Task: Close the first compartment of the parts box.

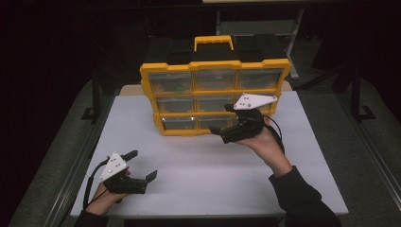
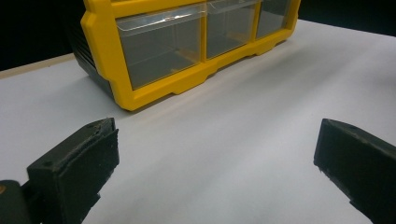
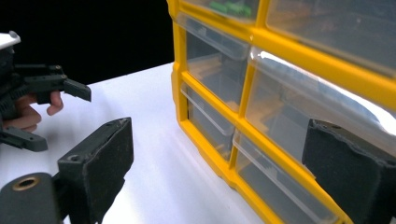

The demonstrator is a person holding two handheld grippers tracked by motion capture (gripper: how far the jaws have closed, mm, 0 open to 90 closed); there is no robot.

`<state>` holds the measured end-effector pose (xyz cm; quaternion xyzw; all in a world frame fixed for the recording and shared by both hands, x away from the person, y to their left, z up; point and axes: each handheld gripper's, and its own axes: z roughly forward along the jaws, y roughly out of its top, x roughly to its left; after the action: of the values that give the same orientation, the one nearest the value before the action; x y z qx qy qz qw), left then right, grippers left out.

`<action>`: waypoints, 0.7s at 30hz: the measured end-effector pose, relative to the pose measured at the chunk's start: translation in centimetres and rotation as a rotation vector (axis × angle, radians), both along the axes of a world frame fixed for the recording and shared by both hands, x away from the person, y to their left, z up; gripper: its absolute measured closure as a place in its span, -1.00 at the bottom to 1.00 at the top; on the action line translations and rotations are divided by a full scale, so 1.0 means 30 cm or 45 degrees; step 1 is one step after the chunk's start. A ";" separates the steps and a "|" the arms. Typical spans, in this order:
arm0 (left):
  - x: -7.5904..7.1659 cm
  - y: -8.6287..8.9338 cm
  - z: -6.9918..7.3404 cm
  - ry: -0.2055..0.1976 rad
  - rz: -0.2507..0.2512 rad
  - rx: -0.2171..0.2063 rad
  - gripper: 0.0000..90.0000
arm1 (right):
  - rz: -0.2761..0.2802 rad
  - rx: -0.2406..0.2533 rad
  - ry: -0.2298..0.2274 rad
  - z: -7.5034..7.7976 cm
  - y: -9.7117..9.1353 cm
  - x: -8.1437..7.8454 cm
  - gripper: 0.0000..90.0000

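Approaching bottom-row drawer [image 1: 215, 122] of yellow organizer [image 1: 213, 97], frame centre: right gripper [image 1: 226, 124] jaws apart, empty; best aligned squarely with drawer lip. Left gripper [image 1: 142, 164] jaws apart, idle, lower left over tabletop [image 1: 198, 165].

A white table [image 1: 198, 175] is carrying a yellow drawer cabinet [image 1: 215, 97], standing upright toward its far edge, apparently directly on it.

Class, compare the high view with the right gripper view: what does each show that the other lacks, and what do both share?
High view alone: the organiser's carry handle, the person's dark sleeve and the right gripper, open, at the bottom drawer row.
Right gripper view alone: green parts in an upper drawer.
Both: the yellow drawer organiser, the white table and the left gripper, open.
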<state>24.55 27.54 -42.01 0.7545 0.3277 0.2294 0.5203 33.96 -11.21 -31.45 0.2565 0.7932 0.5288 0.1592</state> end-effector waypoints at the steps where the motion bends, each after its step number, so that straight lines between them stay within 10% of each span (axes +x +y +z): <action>1: 0.000 0.000 0.000 0.000 0.000 0.000 -1.00 | 0.000 0.000 0.000 0.000 0.000 0.000 -0.82; 21: -0.007 -0.010 0.002 0.009 -0.013 -0.006 -1.00 | -0.099 0.030 0.013 -0.154 -0.159 -0.131 -0.85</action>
<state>24.33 27.23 -41.96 0.7557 0.3260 0.2233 0.5222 30.04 -15.99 -36.05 0.2917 0.7773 0.5301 0.1724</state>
